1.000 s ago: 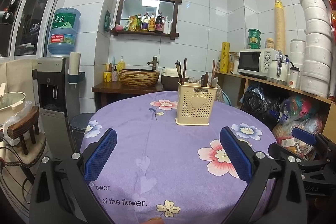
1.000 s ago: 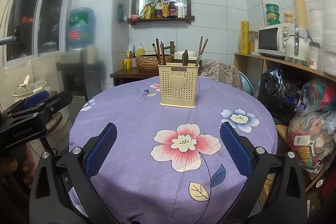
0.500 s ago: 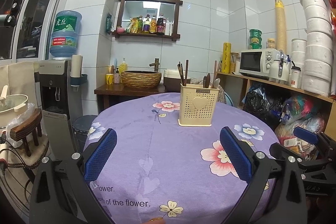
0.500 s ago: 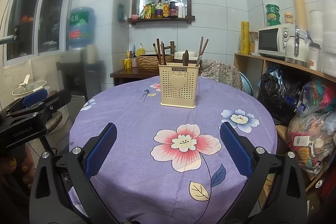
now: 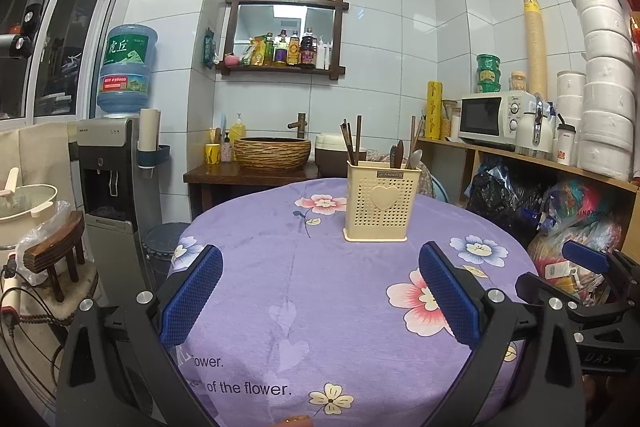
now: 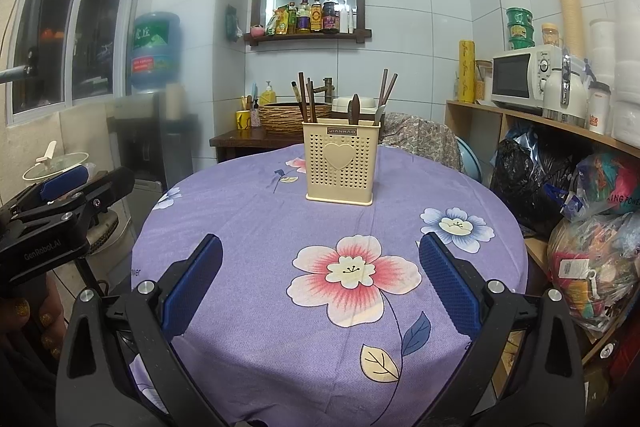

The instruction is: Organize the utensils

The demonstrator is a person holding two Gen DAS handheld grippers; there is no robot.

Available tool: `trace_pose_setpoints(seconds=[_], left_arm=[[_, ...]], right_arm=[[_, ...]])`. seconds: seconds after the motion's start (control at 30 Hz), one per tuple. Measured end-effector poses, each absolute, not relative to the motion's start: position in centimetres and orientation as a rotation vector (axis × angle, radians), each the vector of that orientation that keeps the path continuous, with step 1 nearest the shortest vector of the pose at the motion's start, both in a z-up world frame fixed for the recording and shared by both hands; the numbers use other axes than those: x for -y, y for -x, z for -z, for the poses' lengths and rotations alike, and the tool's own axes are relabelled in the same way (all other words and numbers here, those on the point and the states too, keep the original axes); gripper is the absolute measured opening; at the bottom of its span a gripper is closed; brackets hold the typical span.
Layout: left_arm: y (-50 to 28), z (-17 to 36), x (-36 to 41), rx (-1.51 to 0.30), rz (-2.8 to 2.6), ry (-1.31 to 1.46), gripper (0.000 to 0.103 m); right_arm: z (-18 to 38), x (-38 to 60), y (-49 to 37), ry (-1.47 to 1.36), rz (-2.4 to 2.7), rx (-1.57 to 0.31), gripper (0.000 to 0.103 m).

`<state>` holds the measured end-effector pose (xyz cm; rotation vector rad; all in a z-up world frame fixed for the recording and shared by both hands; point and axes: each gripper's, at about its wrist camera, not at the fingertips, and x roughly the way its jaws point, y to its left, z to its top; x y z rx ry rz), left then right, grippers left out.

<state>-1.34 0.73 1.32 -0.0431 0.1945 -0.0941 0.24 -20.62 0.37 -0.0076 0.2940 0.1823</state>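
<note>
A cream perforated utensil holder [image 5: 379, 202] [image 6: 340, 165] with a heart on its front stands upright near the far side of the round table [image 5: 280, 267] [image 6: 248, 227], which wears a purple flowered cloth. Dark chopsticks [image 5: 352, 139] [image 6: 304, 99] stick out of its left part; more chopsticks and spoons [image 6: 372, 107] stand in its right part. My left gripper [image 5: 320, 293] is open and empty over the near edge of the table. My right gripper [image 6: 320, 281] is also open and empty, well short of the holder.
A water dispenser [image 5: 116, 163] stands at the left. A dark side table carries a woven basin [image 5: 272, 153] behind the round table. A shelf at the right holds a microwave [image 5: 494, 119], with stuffed bags [image 6: 592, 251] beneath.
The left view has tilted up and shifted slightly, so the holder sits a little further right in it. The right gripper has stayed still. Both stay open.
</note>
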Motion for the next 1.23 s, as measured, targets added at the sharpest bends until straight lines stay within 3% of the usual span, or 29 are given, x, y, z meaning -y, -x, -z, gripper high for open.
trace_pose_setpoints(seconds=[1.23], left_arm=[[0.95, -1.03, -1.48, -0.225, 0.064, 0.032, 0.098]], right_arm=[[-0.22, 21.19, -0.50, 0.008, -0.188, -0.310, 0.097]])
